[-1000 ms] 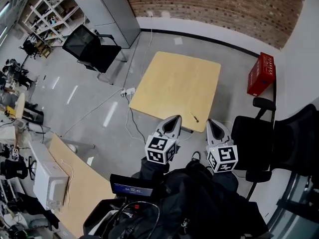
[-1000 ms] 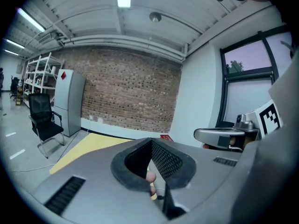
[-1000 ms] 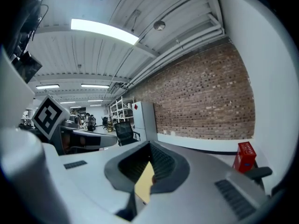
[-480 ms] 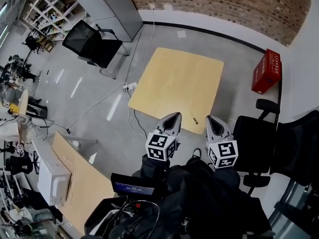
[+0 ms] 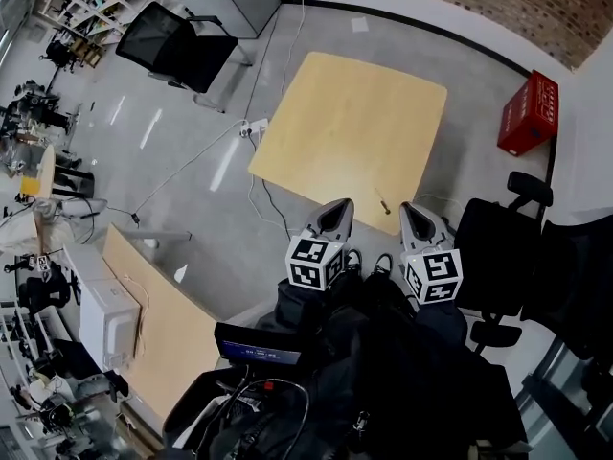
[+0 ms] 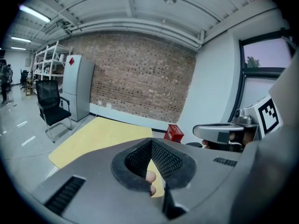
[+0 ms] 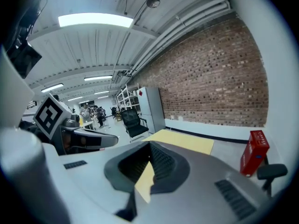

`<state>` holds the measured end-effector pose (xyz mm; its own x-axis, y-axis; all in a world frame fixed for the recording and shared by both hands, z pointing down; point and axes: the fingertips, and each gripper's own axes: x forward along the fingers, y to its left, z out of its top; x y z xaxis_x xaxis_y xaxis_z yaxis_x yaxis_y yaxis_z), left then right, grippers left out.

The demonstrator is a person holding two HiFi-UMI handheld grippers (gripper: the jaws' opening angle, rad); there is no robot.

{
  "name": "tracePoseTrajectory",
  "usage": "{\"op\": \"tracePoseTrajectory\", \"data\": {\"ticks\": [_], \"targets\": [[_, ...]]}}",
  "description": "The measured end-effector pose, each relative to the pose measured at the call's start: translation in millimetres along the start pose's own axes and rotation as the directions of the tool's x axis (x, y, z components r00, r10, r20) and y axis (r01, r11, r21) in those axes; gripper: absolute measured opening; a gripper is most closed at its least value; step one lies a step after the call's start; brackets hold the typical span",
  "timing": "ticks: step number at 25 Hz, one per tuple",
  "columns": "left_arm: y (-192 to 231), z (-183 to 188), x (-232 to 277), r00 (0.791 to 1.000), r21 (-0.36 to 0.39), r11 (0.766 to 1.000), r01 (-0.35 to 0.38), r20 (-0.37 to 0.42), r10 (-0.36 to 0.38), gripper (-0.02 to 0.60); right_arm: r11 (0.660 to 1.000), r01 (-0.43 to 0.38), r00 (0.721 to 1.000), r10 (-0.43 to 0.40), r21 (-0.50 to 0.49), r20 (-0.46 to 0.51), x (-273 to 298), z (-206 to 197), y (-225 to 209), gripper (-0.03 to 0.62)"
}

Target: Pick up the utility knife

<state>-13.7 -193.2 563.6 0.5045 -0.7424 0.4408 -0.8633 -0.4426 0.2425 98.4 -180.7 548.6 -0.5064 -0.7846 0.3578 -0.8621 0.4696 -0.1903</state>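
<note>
The table (image 5: 350, 123) looks slightly larger and nearer in my head view than a second ago, so I am closing in. The knife (image 5: 381, 202) lies untouched at its near edge. The left gripper (image 5: 335, 209) and right gripper (image 5: 411, 211) hang short of it, jaws together and empty.

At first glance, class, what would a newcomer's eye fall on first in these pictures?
The pale wooden table stands on the grey floor, a small utility knife by its near edge. Just below, the left gripper and right gripper point at that edge; a red crate sits at the right.
</note>
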Motion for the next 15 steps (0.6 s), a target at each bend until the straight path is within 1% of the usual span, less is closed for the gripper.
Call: {"op": "tracePoseTrajectory", "data": {"ticks": [4, 8, 11, 15], "targets": [[15, -21, 8, 0.998, -0.020, 1.000, 0.011, -0.057, -0.012, -0.005, 1.000, -0.008, 0.999, 0.008, 0.004, -0.051, 18, -18, 9, 0.003], [27, -50, 24, 0.991, -0.036, 0.999, 0.019, -0.132, -0.023, -0.005, 1.000, -0.005, 0.992, 0.008, 0.028, -0.122, 41, -51, 5, 0.003], [44, -74, 36, 0.982, -0.052, 0.999, 0.016, -0.188, -0.026, -0.005, 1.000, -0.005, 0.982, 0.008, 0.016, -0.188, 63, -78, 2, 0.003], [61, -102, 48, 0.967, -0.072, 0.997, 0.018, -0.252, -0.035, -0.005, 1.000, 0.026, 0.963, -0.022, 0.010, -0.270, 85, -114, -10, 0.003]]}}
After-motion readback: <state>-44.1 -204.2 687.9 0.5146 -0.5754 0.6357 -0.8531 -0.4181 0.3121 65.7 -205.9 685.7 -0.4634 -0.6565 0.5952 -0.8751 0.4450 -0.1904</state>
